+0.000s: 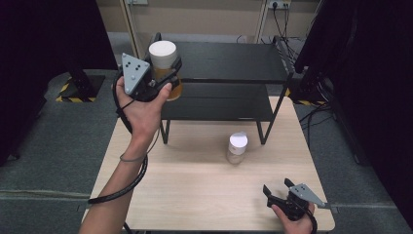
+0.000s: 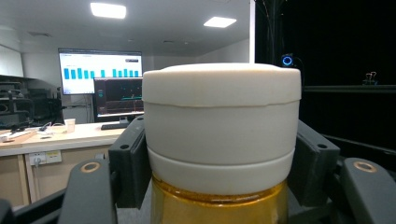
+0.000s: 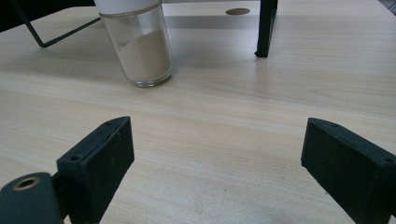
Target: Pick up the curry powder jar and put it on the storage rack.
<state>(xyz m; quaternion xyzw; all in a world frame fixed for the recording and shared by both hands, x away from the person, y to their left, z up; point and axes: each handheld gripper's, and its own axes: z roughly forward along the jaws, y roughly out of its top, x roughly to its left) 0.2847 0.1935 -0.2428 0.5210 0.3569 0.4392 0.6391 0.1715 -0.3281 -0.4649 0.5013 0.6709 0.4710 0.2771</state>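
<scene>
Table (image 1: 195, 190): a light wooden top with the person's forearms coming in from its near edge.
Shelf rack (image 1: 229, 95): a black two-level metal rack at the far side of the table; its legs stand on the wood.
Left gripper (image 1: 163, 78): raised in the left hand above the table's far left corner, beside the rack's left end, jaws pinched on the amber jar just under its cap.
Right gripper (image 1: 277, 190): low at the near right corner of the table in the right hand, jaws spread wide with bare wood between them, pointing toward the glass jar.
Amber jar (image 2: 219, 205): upright in the left gripper, off the table; golden body and a thick white cap (image 2: 222, 126), with the black pads (image 2: 130, 163) pressed on either side.
Glass jar (image 1: 237, 147): stands upright on the table just in front of the rack, white-lidded and partly filled with tan powder, well apart from both grippers.
</scene>
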